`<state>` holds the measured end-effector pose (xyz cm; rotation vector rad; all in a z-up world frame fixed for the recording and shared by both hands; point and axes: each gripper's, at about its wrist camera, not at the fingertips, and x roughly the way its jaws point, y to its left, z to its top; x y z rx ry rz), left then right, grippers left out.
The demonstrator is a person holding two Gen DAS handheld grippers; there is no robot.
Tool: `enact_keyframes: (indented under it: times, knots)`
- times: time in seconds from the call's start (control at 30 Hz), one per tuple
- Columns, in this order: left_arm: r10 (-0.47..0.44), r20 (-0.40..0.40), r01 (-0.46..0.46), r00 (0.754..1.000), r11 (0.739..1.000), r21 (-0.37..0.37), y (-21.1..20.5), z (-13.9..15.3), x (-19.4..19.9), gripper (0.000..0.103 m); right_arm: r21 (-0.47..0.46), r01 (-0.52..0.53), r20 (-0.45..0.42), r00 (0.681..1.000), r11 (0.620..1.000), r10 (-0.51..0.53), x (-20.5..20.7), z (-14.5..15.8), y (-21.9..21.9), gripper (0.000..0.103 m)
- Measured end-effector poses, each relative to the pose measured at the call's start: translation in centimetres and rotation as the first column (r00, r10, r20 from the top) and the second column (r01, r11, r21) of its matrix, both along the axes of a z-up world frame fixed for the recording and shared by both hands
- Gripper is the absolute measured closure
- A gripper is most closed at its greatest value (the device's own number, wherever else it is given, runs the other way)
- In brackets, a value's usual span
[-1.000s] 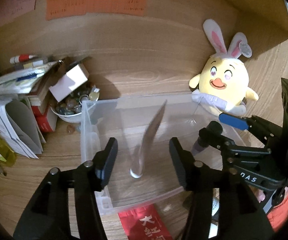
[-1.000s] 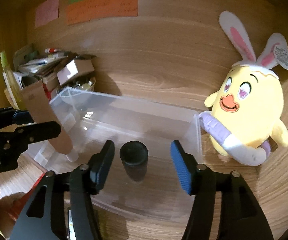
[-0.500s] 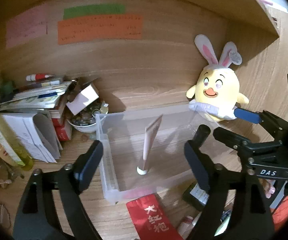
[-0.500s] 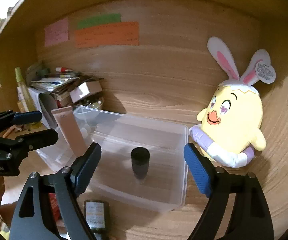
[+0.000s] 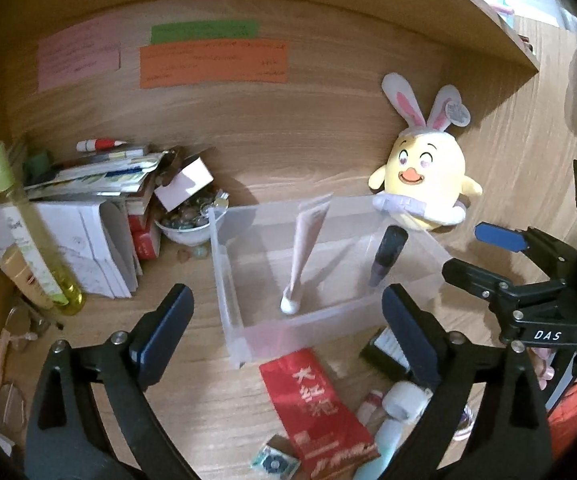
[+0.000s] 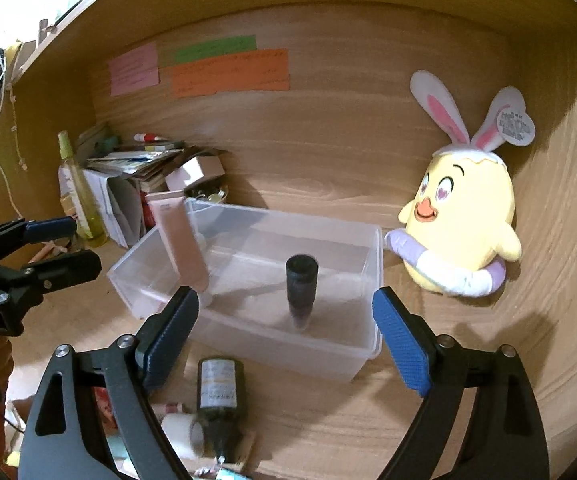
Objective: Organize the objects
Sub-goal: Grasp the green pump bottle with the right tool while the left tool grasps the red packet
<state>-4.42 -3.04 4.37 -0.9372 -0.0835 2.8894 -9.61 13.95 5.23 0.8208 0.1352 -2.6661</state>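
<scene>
1. Since the earlier frame both grippers have backed away from the clear plastic bin (image 5: 328, 320), jaws just opening, nothing between them.
2. Left wrist view: left gripper (image 5: 288, 328) released; pink tube (image 5: 308, 240) stands cap-down inside the bin.
3. Right wrist view: right gripper (image 6: 286, 332) released; dark cylindrical bottle (image 6: 301, 284) stands upright inside the bin.

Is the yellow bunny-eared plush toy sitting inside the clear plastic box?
No, the plush toy sits on the desk outside the clear box, beside its right end.

1. You see the bin (image 6: 372, 280) on the desk (image 6: 368, 420), tube (image 6: 182, 240) left and bottle (image 6: 300, 280) right inside it.
2. The plush toy (image 6: 464, 220) sits right of it.
3. The paper stack (image 5: 88, 184) lies left.
</scene>
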Motion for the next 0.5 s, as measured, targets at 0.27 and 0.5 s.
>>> enact_keyframes:
  times: [0.27, 0.5]
  knots:
    - [0.025, 0.062, -0.024, 0.998, 0.999, -0.022, -0.5, -2.5, 1.0, 0.006, 0.038, 0.001, 0.051, 0.999, 0.999, -0.003, 1.1, -2.2, -0.5, 0.016]
    - [0.022, 0.15, -0.022, 0.988, 1.0, -0.004, -0.5, -5.2, 1.2, 0.006, 0.049, -0.01, 0.129, 0.992, 0.999, 0.004, 1.1, -4.8, -1.2, 0.016]
